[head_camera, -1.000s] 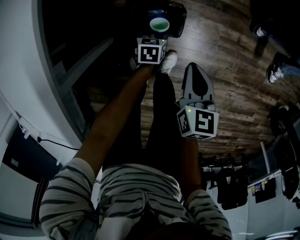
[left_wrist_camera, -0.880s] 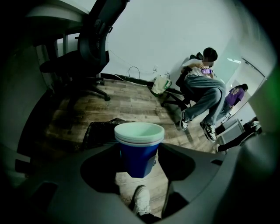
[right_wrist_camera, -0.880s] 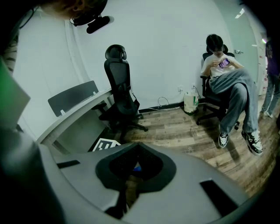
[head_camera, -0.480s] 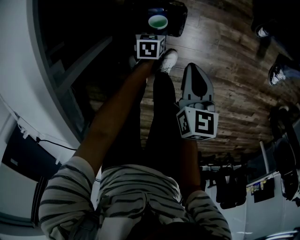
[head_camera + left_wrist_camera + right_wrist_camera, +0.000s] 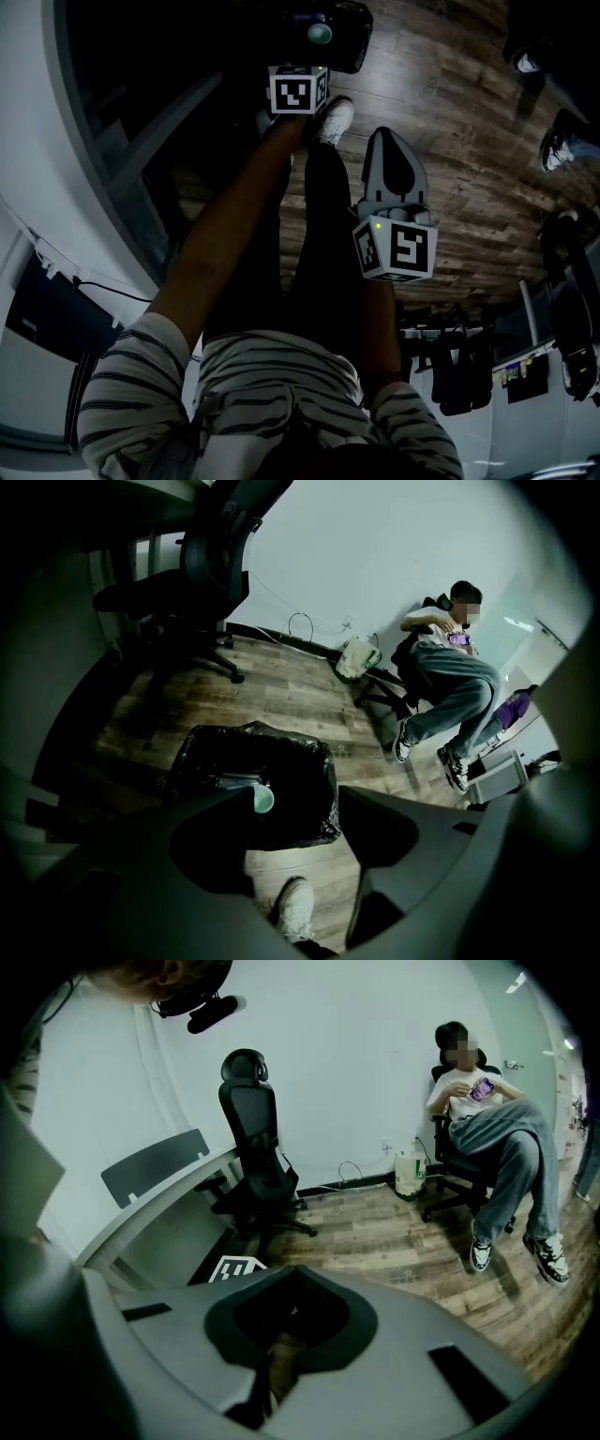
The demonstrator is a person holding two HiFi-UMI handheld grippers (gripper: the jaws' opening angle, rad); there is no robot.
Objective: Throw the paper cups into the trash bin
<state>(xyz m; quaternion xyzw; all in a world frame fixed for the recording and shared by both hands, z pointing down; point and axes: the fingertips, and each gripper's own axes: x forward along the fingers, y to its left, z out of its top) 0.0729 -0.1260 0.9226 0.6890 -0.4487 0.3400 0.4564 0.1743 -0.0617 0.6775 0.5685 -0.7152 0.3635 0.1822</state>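
Note:
A pale green paper cup (image 5: 263,800) lies loose inside the black-bagged trash bin (image 5: 309,808), its mouth facing up; from the head view the cup (image 5: 320,35) is a small disc deep in the bin (image 5: 352,42). My left gripper (image 5: 298,797) hangs right over the bin, open, with nothing between its jaws; its marker cube (image 5: 298,91) sits just below the bin in the head view. My right gripper (image 5: 391,141) is held lower right over the wooden floor, shut and empty, its jaws meeting at the tip (image 5: 295,1274).
My white shoe (image 5: 295,907) stands beside the bin. A black office chair (image 5: 255,1138) and a curved white desk (image 5: 178,1194) are to the left. A seated person (image 5: 487,1138) is at the far right, and a second chair (image 5: 187,592) stands behind the bin.
The left gripper has opened and let go of the cup, which has dropped from between the jaws down into the bin. The right gripper has stayed in place.

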